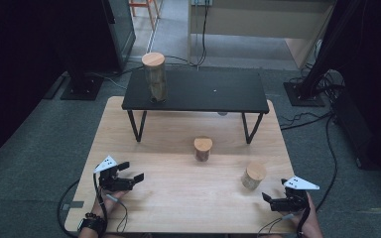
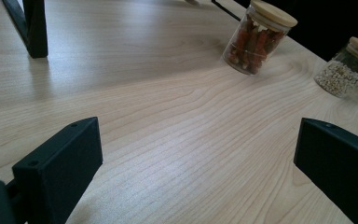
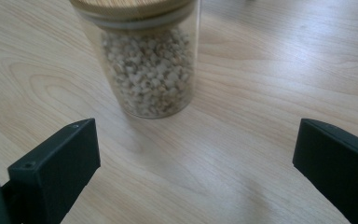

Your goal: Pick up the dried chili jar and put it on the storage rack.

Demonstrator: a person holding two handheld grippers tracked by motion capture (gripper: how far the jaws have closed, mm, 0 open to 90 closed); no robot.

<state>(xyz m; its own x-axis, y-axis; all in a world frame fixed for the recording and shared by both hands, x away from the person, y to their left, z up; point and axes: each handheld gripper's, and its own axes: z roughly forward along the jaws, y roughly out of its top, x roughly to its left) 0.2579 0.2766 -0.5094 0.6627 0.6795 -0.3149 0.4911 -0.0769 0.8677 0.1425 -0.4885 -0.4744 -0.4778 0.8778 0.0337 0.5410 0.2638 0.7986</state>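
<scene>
We record the left gripper [image 1: 132, 171] low over the near-left part of the wooden table [image 1: 178, 198], jaws spread wide with bare wood between them. Ahead of it and to its right stands a jar of red and orange pieces [image 2: 257, 38] with a wooden lid — well apart from the jaws. Farther right again, we see a jar of pale grains [image 2: 345, 70] at the table's edge in the left gripper view.

The right gripper [image 1: 270, 199] sits over the near-right part of the table, jaws likewise wide and empty. The jar of pale grains stands just ahead of it, a little left of the gap's centre line, upright, not touching either jaw. In the right gripper view its glass wall shows small whitish grains filling it nearly to the lid.

Beyond both grippers a black shelf [image 1: 198, 91] on thin legs stands on the far half of the table. A tall jar [image 1: 155, 77] with a wooden lid stands upright on its left end; we cannot tell its contents. One shelf leg [image 2: 30, 28] appears ahead-left of the left gripper.
</scene>
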